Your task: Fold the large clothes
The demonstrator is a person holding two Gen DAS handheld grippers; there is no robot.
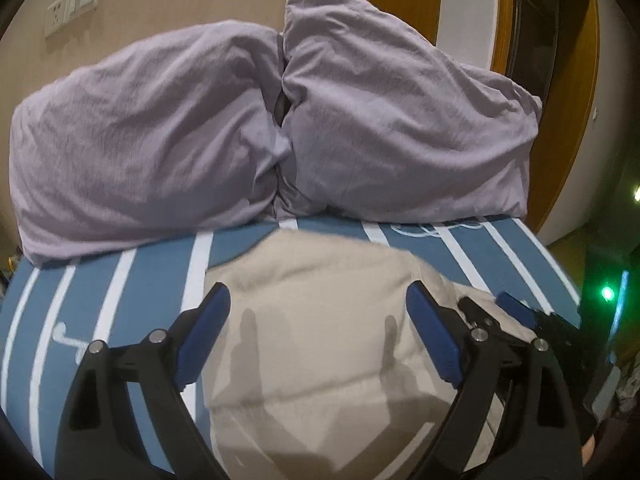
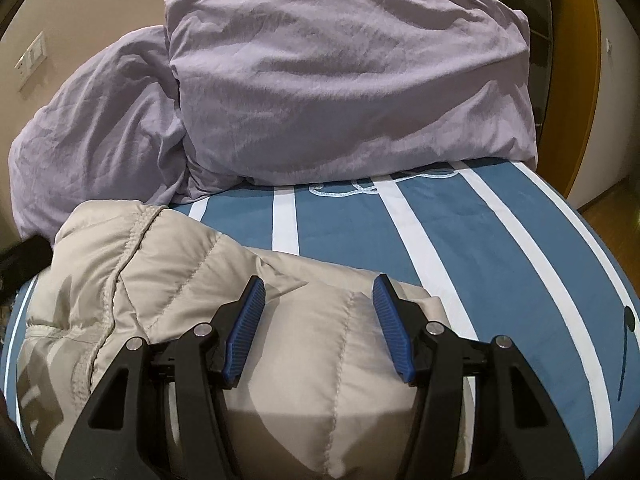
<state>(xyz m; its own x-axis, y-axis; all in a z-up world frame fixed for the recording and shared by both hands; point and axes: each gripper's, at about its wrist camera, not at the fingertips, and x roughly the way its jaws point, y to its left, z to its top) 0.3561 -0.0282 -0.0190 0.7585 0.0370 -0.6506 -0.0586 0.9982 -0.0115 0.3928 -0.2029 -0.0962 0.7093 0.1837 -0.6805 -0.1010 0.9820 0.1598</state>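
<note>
A beige quilted puffer jacket (image 1: 316, 344) lies bunched on the blue and white striped bed; it also shows in the right wrist view (image 2: 208, 304), with a ribbed hem or cuff at its left. My left gripper (image 1: 318, 300) is open, its blue pads spread just above the jacket. My right gripper (image 2: 318, 288) is open too, hovering over the jacket's right part. The right gripper's blue tip shows at the right of the left wrist view (image 1: 516, 308). Neither gripper holds fabric.
Two lilac pillows (image 1: 152, 140) (image 1: 400, 120) lean against the beige wall behind the jacket; they also show in the right wrist view (image 2: 352, 80). The striped bedspread (image 2: 500, 248) extends right to the bed edge. A wooden door frame (image 1: 576, 120) stands beyond.
</note>
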